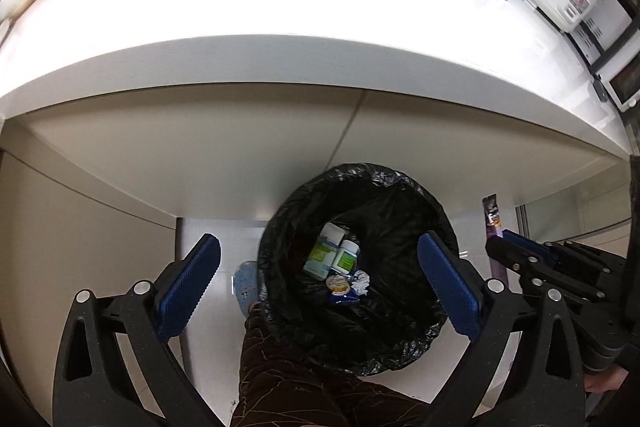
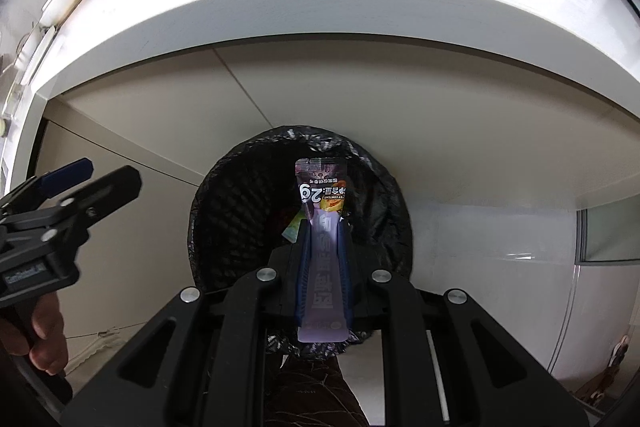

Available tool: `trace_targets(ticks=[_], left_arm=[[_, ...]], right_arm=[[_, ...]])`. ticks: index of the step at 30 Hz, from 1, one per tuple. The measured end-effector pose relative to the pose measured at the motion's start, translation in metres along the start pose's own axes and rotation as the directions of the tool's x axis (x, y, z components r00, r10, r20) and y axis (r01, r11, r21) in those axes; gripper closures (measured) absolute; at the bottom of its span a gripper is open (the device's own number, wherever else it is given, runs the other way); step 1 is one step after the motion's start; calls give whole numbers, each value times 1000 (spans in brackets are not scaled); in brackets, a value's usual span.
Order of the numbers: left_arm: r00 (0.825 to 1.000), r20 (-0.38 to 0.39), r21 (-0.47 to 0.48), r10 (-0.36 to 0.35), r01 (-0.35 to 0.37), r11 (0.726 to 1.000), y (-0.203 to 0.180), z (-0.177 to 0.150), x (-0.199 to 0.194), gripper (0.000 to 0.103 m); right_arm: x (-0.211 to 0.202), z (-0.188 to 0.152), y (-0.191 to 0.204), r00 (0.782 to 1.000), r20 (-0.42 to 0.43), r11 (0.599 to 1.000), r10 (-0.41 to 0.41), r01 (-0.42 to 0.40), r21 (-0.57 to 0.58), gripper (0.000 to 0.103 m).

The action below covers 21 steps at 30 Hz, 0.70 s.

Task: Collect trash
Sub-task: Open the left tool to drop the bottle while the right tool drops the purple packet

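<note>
Purple foil snack sachet (image 2: pixel 321 259), long and flat, is pinched between the blue pads of the right tongs (image 2: pixel 323 227), its printed end jutting over the round bin lined with a black plastic bag (image 2: pixel 240 211). Beside them the left tongs (image 1: pixel 318 259) stand spread wide and empty above that bin, where small white bottles (image 1: pixel 346 255) and crumpled scraps lie.

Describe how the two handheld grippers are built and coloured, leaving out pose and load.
Both the left gripper and the right gripper share one design: matte black angular frames with triangular cut-outs, round silver bolt heads at the joints, and long blue textured pads lining the fingers. The left gripper's body carries a small label with pale lettering, unreadable here. No cables show.
</note>
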<state>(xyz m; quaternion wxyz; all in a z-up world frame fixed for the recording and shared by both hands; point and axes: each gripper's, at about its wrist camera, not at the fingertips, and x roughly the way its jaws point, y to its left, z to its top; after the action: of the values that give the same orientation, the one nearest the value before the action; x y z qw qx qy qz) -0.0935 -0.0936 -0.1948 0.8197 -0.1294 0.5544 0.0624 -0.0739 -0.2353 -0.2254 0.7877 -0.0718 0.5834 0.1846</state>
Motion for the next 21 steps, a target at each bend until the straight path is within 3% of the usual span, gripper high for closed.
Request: trace_targets(ticks=[13,21], left_arm=[[1000,-15,-79,28,-29,996,42,-3,-6,6],[999,-23,-79,26,-28,997,47,-2,-4,6]], right_arm=[[33,12,34,999,-38,999,4,-6,-51,90],[37,12,36,999,-45,999,-6,4,-45,86]])
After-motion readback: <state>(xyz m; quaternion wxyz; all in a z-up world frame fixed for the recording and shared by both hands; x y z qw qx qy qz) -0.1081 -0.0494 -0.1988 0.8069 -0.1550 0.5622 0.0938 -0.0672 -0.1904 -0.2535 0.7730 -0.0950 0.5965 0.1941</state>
